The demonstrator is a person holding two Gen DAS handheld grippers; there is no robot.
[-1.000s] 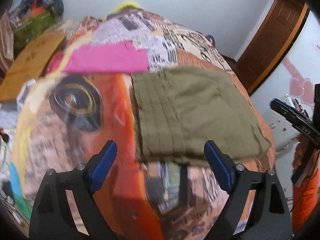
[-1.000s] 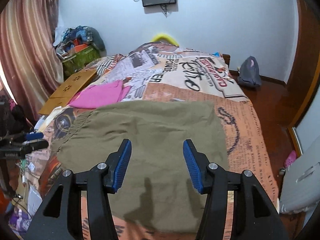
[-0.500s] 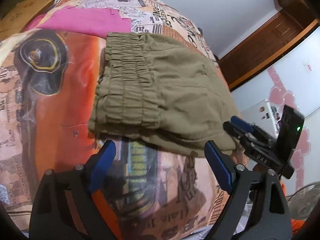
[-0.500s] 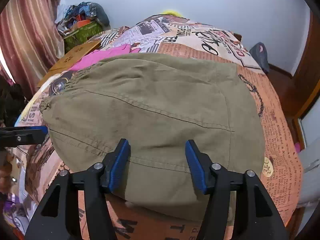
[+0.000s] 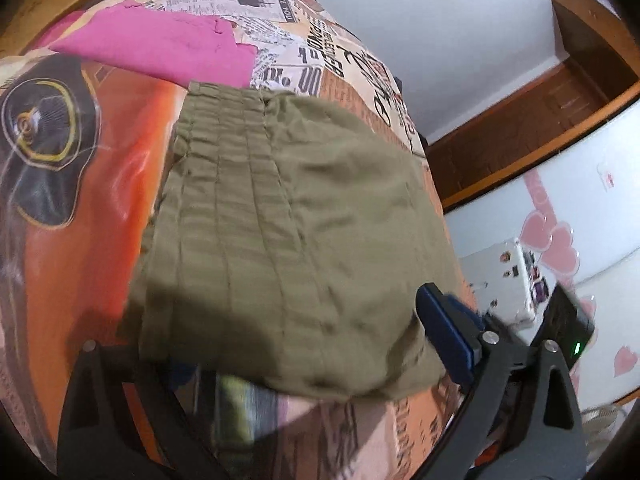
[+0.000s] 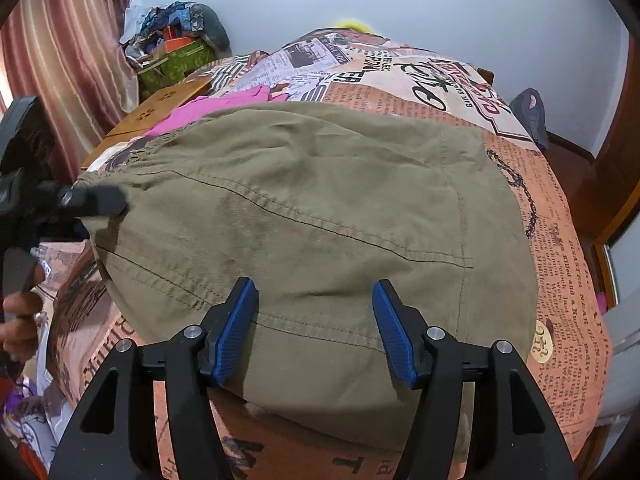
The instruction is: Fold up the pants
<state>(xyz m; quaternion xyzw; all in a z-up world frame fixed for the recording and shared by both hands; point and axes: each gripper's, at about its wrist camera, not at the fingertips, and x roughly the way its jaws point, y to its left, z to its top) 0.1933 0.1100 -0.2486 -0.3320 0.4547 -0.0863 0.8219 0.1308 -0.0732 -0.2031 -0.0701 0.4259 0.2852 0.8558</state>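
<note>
Olive pants point(image 5: 288, 216) lie folded on the printed bedspread point(image 5: 80, 200), their gathered waistband to the left. My left gripper point(image 5: 296, 348) straddles the near waistband corner and its jaws are opening. Its right pad point(image 5: 444, 336) shows beside the cloth, while its left finger is hidden under the fabric edge. In the right wrist view the pants point(image 6: 320, 208) fill the middle. My right gripper point(image 6: 314, 300) stands open just over their near hem, pads apart and not pinching. The left gripper's black finger point(image 6: 92, 200) shows at the waistband corner.
A pink cloth point(image 5: 160, 48) lies past the waistband, with a cardboard sheet point(image 6: 160, 108) and a heap of bags point(image 6: 176, 48) beyond it. A hand point(image 6: 20, 312) is at the left edge. A curtain hangs left. A white box point(image 5: 504, 280) stands right of the bed.
The left gripper dropped and rolled in onto the near waistband corner, and its left finger slid out of sight under the cloth. The right gripper sank onto the near hem, then held still.
</note>
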